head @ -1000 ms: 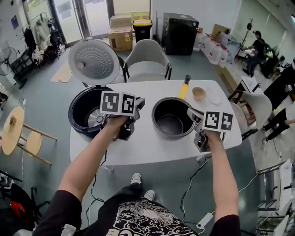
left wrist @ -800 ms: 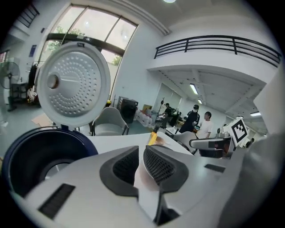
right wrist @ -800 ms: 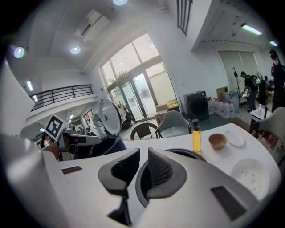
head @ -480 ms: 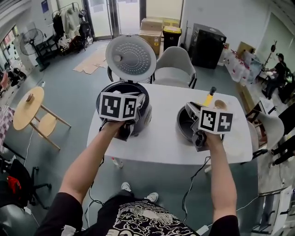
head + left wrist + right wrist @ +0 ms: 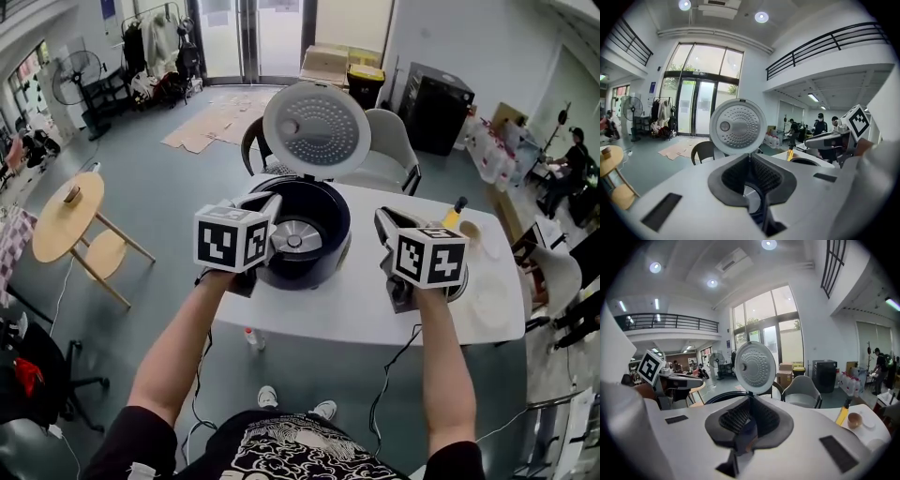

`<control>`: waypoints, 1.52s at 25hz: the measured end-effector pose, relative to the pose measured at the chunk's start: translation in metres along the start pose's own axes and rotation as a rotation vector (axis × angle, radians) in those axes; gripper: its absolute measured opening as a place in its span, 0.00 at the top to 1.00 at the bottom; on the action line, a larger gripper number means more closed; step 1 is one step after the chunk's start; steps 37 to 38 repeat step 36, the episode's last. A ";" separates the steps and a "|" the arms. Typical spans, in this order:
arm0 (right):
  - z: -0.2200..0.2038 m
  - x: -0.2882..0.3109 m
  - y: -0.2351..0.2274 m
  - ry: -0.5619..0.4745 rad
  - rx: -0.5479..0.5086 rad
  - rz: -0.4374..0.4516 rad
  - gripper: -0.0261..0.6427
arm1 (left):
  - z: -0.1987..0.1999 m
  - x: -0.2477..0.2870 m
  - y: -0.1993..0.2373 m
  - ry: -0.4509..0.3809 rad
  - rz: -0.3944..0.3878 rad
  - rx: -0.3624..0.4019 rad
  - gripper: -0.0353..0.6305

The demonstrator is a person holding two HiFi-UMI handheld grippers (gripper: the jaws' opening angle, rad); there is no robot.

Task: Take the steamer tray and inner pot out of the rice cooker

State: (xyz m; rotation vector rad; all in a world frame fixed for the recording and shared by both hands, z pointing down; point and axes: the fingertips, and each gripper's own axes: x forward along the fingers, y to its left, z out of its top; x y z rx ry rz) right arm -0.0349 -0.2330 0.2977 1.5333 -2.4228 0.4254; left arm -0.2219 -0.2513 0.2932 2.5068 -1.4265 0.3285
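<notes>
The rice cooker [image 5: 309, 246] stood between the empty grippers: the left gripper [image 5: 269, 201], closed, was nearer to it; the right gripper [image 5: 382, 217] had just been closing.

Pot [image 5: 806, 161] mostly hidden, only rim showing, cooker [image 5: 333, 246] left wall behind left gripper [image 5: 265, 203], bottle [image 5: 455, 213] base hidden, chair [image 5: 398, 159] partly behind lid [image 5: 317, 129], far person [image 5: 569, 167] too small to tell.

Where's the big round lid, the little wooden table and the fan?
Lid [image 5: 316, 128], head view, middle of its dotted inner face.
Wooden table [image 5: 61, 230], head view, on its round top.
Fan [image 5: 69, 82], head view, on its round cage.
</notes>
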 end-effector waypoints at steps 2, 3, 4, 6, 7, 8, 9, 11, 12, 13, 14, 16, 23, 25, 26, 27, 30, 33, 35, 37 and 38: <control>0.007 0.010 0.021 -0.021 -0.016 -0.024 0.93 | 0.002 -0.013 0.023 -0.019 0.011 0.028 0.91; 0.011 0.014 0.030 -0.034 -0.021 -0.034 0.94 | 0.002 -0.018 0.034 -0.025 0.018 0.040 0.91; 0.014 0.019 0.040 -0.047 -0.029 -0.044 0.94 | 0.001 -0.022 0.045 -0.032 0.023 0.047 0.91; 0.016 0.029 0.063 -0.068 -0.047 -0.066 0.94 | -0.001 -0.034 0.069 -0.042 0.029 0.048 0.91; 0.017 0.033 0.075 -0.077 -0.054 -0.075 0.94 | -0.003 -0.041 0.081 -0.048 0.030 0.045 0.91; 0.017 0.038 0.087 -0.088 -0.060 -0.083 0.94 | -0.004 -0.048 0.092 -0.055 0.028 0.044 0.91; 0.017 0.040 0.097 -0.098 -0.063 -0.093 0.94 | -0.004 -0.054 0.100 -0.064 0.024 0.047 0.91; 0.017 0.043 0.108 -0.115 -0.063 -0.115 0.94 | -0.003 -0.062 0.107 -0.082 0.005 0.058 0.92; 0.016 0.044 0.111 -0.123 -0.057 -0.123 0.94 | -0.002 -0.064 0.107 -0.090 -0.007 0.064 0.92; 0.016 0.044 0.113 -0.131 -0.047 -0.129 0.94 | -0.003 -0.065 0.108 -0.094 -0.014 0.072 0.93; 0.015 0.044 0.115 -0.138 -0.039 -0.134 0.94 | -0.005 -0.065 0.109 -0.094 -0.015 0.082 0.93; 0.014 0.043 0.120 -0.152 -0.037 -0.146 0.94 | -0.009 -0.066 0.112 -0.090 -0.014 0.103 0.93; 0.012 0.036 0.133 -0.177 -0.071 -0.175 0.94 | -0.019 -0.076 0.121 -0.095 -0.027 0.089 0.93; 0.010 0.034 0.134 -0.180 -0.063 -0.180 0.94 | -0.020 -0.078 0.121 -0.095 -0.032 0.086 0.93; 0.010 0.033 0.134 -0.183 -0.061 -0.181 0.94 | -0.021 -0.078 0.121 -0.094 -0.033 0.089 0.93; 0.011 0.033 0.135 -0.185 -0.061 -0.182 0.94 | -0.021 -0.079 0.122 -0.094 -0.033 0.093 0.93; 0.013 0.031 0.137 -0.189 -0.065 -0.182 0.94 | -0.019 -0.079 0.122 -0.094 -0.036 0.095 0.93; 0.013 0.028 0.138 -0.191 -0.065 -0.185 0.94 | -0.016 -0.080 0.121 -0.091 -0.038 0.101 0.93; 0.013 0.027 0.138 -0.193 -0.064 -0.188 0.94 | -0.015 -0.079 0.122 -0.091 -0.039 0.106 0.93; 0.012 0.027 0.138 -0.194 -0.064 -0.189 0.94 | -0.015 -0.079 0.122 -0.091 -0.039 0.109 0.93; 0.012 0.027 0.138 -0.194 -0.064 -0.189 0.94 | -0.015 -0.079 0.122 -0.091 -0.039 0.109 0.93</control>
